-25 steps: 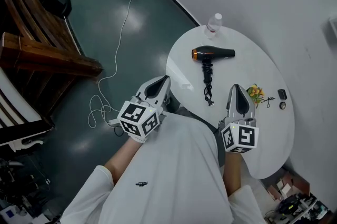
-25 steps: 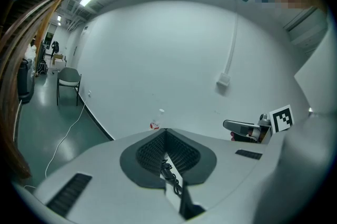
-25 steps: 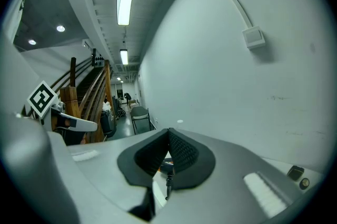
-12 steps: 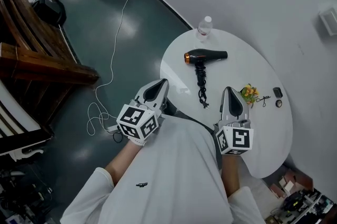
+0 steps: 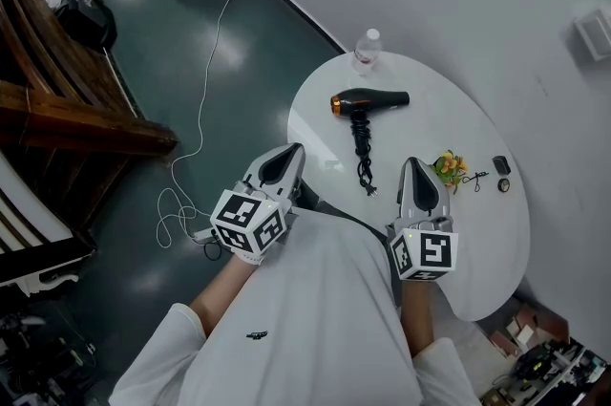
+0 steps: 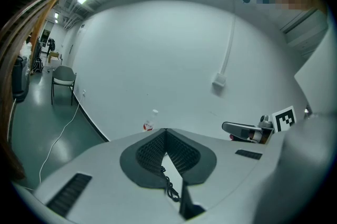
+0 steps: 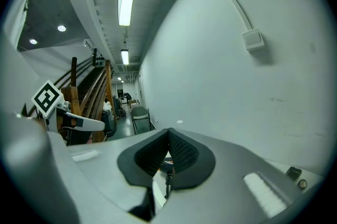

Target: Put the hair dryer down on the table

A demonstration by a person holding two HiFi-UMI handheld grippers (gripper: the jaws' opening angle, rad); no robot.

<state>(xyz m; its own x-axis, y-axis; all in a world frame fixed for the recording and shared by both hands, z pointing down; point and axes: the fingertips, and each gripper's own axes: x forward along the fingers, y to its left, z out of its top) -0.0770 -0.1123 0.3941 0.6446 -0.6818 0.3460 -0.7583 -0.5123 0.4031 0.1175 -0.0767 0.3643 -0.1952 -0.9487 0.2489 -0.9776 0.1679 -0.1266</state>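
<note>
Since the dryer (image 5: 368,100) already lies flat on the desk (image 5: 439,122), the task seemingly done, the left gripper (image 5: 286,156) and right gripper (image 5: 416,173) hover clear, fingers pressed together on nothing.

Hair dryer (image 5: 370,98): black body with an orange band at the rear end; lying flat on its side on the white round worktop (image 5: 449,117); position is the worktop's far left part, close to its far edge; barrel runs along that edge, nozzle toward the worktop's centre, orange end toward its left rim; handle points toward the worktop's near edge; black cord (image 5: 364,156) bundled in a tight twist, running straight on from the handle and ending short of the near rim.
</note>
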